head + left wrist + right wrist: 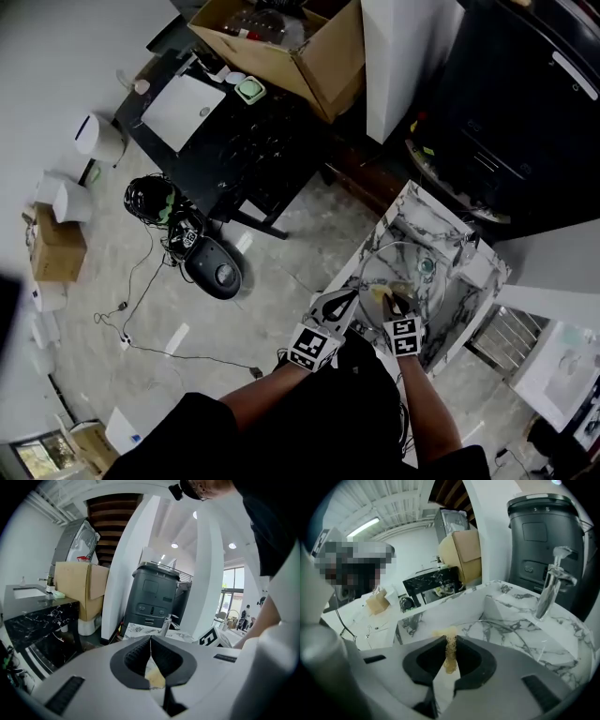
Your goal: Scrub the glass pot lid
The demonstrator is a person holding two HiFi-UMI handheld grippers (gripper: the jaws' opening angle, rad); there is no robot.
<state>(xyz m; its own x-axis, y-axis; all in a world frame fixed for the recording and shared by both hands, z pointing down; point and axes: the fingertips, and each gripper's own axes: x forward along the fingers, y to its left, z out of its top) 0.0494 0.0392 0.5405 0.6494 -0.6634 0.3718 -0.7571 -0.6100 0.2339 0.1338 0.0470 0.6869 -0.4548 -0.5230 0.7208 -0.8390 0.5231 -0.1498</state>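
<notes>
The right gripper's [450, 644] fingers are clamped narrow on a yellow fibrous scrubber [450, 657]. It stands as an upright strip between the pads, with a tuft poking out past the tips. Just beyond the tuft, toward the centre and right of the right gripper view, the curved rim of the glass lid [502, 637] arcs across the floor of the marble sink [440, 611]. The lid looks to lie flat there, with the tap [553, 581] rising behind it at the upper right.

In the head view the scrubber [380, 293] sits at the lower left edge of the lid [412, 272]. The right gripper [392, 302] is directly below that edge in the frame, so the glass lies ahead of its fingers and a little to the right.

The left gripper's [151, 644] fingers are closed tip to tip. A pale, yellowish patch shows in the slot beneath them, and I cannot tell whether it is pinched or only seen through the gap. In the head view the left gripper [349, 300] sits at the lid's left rim, near the sink [441, 220] wall.

A round lid offers no long axis, so the stroke likely depends only on pushing the scrubber forward and right across the glass. The right hand is the nearer one for that.
</notes>
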